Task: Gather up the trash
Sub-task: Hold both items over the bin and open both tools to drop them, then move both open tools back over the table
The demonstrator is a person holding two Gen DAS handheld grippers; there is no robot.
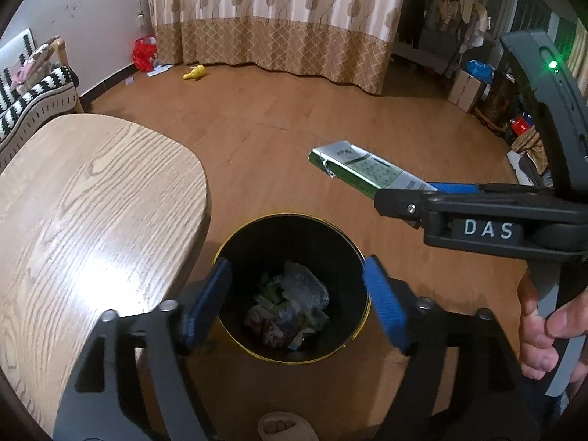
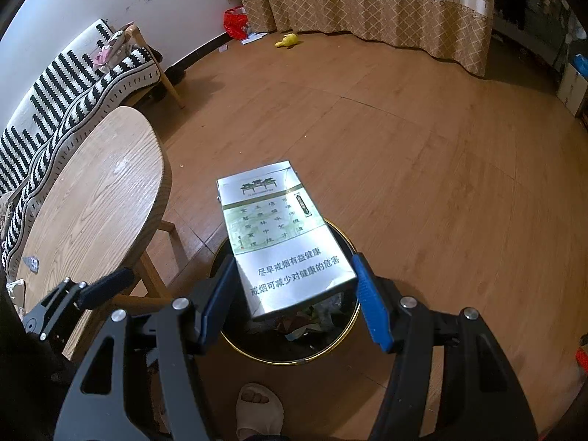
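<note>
A green and silver cigarette box (image 2: 279, 235) sits between the fingers of my right gripper (image 2: 294, 294), above a black trash bin with a gold rim (image 2: 341, 341). Both blue pads touch the box edges. In the left wrist view the same box (image 1: 364, 169) sticks out from the right gripper (image 1: 400, 198), up and to the right of the bin (image 1: 235, 242). My left gripper (image 1: 299, 301) is open and empty, directly over the bin. Crumpled wrappers and plastic (image 1: 294, 305) lie in the bin.
A light wooden table (image 1: 92, 213) stands left of the bin, with small scraps (image 2: 31, 262) at its near left. A striped sofa (image 2: 73, 92) is behind it. A yellow toy (image 1: 194, 72) and a red bag (image 1: 144, 53) lie by the curtain. A slippered foot (image 2: 257, 408) is near the bin.
</note>
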